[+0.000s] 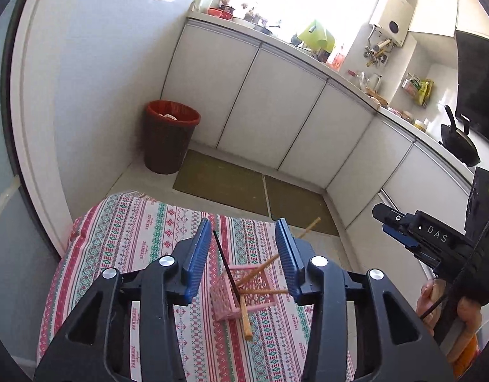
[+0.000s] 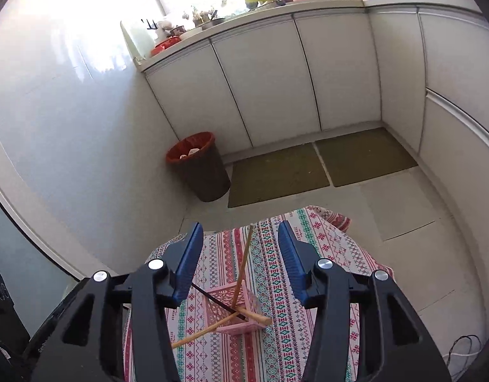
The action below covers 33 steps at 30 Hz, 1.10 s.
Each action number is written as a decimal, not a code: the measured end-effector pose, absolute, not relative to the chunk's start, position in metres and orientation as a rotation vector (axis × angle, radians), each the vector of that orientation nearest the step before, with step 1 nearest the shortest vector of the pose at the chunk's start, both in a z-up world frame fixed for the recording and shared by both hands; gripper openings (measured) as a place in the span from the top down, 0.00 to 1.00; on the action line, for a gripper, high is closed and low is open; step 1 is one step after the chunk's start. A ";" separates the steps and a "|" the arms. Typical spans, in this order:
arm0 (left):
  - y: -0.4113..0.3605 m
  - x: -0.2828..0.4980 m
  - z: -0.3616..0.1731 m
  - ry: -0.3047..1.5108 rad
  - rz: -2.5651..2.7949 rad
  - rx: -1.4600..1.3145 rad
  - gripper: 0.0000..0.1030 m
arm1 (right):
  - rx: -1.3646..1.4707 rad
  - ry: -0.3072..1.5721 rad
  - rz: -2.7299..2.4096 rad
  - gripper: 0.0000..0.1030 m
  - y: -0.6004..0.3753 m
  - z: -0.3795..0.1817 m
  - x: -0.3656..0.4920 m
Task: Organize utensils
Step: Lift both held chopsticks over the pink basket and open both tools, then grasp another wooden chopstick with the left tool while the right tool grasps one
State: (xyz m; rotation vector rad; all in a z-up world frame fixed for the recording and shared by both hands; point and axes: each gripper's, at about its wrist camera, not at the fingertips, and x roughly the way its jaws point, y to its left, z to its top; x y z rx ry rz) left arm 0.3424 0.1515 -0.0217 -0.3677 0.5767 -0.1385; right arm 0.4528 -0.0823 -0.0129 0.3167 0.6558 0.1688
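Both tongs, left (image 1: 243,254) and right (image 2: 241,254), hang apart and empty above the desk (image 1: 142,222); chopsticks (image 1: 260,269) lean in the pink basket (image 1: 225,302); for tidying, grip one stick mid-length, slowly.

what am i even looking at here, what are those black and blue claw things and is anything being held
Those are two handheld grippers, one in each of a person's hands, each with a fisheye camera looking along its blue fingers. One picture is from the left gripper, the other from the right gripper. Both hang open above a table with a patterned tablecloth, holding nothing. On it stands a pink basket with wooden chopsticks and one black chopstick leaning out. In the left view you can also see the right gripper in the person's hand.
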 end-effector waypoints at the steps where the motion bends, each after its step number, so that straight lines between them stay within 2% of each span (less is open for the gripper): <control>1: 0.149 0.339 -0.022 0.584 -0.144 -0.362 0.56 | 0.314 0.656 0.162 0.50 -0.084 -0.013 0.448; 6: 0.134 0.322 -0.033 0.632 -0.160 -0.329 0.47 | 0.269 0.649 0.104 0.37 -0.091 -0.020 0.417; 10: 0.125 0.310 -0.042 0.678 -0.163 -0.309 0.40 | 0.222 0.659 0.068 0.31 -0.094 -0.030 0.389; 12: 0.122 0.302 -0.048 0.703 -0.157 -0.301 0.21 | 0.215 0.666 0.063 0.21 -0.098 -0.036 0.374; 14: 0.118 0.296 -0.057 0.735 -0.152 -0.278 0.15 | 0.224 0.676 0.057 0.15 -0.106 -0.044 0.357; 17: 0.108 0.293 -0.075 0.837 -0.165 -0.220 0.11 | 0.256 0.716 0.050 0.10 -0.120 -0.063 0.328; 21: 0.092 0.291 -0.103 0.961 -0.195 -0.132 0.07 | 0.273 0.790 0.034 0.09 -0.135 -0.090 0.291; 28: 0.060 0.286 -0.151 1.147 -0.282 0.021 0.07 | 0.230 0.900 -0.048 0.09 -0.151 -0.130 0.241; 33: 0.034 0.279 -0.184 1.280 -0.362 0.139 0.07 | 0.260 1.057 -0.052 0.09 -0.152 -0.163 0.221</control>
